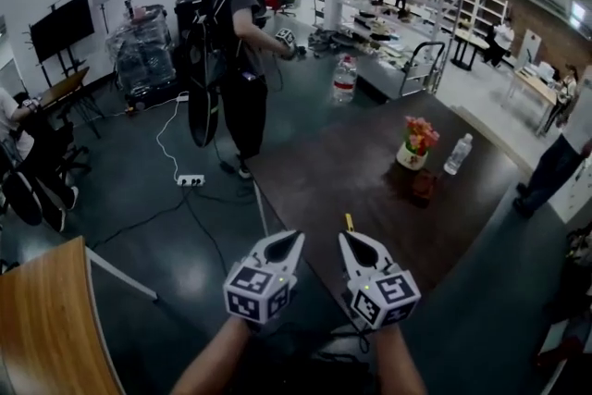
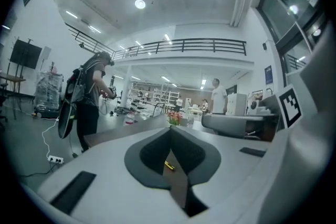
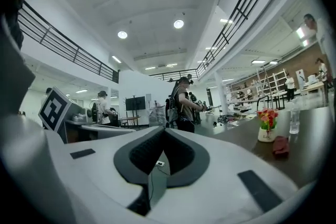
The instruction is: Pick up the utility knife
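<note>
Dark brown wood of the table (image 1: 370, 153) fills the middle of the head view, and the yellow utility knife (image 1: 349, 221) lies near the table's near edge. It sits just ahead of the tip of the right gripper (image 1: 345, 237), with nothing touching it. The left gripper (image 1: 298, 237) is held beside the right one, short of the table's edge. Both grippers have their jaws pressed together at the tips and hold nothing. In the left gripper view the knife shows as a small yellow bar on the tabletop beyond the closed jaws. Farther along the table stand a flower pot (image 1: 413, 149) with orange blooms and a water bottle (image 1: 458, 154), with a red item (image 1: 424, 185) nearby. A person (image 1: 239, 42) wearing a backpack stands past the table's far corner, and a power strip (image 1: 191, 180) lies on the floor (image 1: 166, 227).
</note>
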A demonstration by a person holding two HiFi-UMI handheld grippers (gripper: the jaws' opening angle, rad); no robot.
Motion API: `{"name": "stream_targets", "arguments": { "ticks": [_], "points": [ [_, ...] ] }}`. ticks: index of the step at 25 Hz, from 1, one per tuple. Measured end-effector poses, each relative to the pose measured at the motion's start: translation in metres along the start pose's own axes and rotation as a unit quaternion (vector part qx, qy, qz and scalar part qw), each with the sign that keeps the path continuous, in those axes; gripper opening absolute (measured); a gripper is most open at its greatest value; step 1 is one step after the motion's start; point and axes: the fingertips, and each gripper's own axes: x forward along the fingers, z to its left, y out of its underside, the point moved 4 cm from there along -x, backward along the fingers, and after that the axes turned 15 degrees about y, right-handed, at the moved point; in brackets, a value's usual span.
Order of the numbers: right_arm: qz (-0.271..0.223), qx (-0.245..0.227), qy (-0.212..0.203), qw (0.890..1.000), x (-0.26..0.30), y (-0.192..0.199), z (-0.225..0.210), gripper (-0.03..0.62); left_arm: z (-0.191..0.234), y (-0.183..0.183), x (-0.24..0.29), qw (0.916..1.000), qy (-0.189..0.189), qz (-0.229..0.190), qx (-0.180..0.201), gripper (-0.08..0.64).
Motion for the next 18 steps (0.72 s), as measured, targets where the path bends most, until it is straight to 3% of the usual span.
{"name": "stream_targets", "arguments": {
  "ticks": [8,18],
  "points": [
    [0.037,0.001,0.105,0.994,0.031,0.023,-0.057,0.011,0.032,0.018,0.078,0.9959,0.082,0.038,0.002,0.006],
    [0.076,0.001,0.242,0.967,0.086,0.048,-0.084,0.011,0.09,0.036,0.143,0.9751,0.202,0.09,-0.007,0.006]
  ]
}}
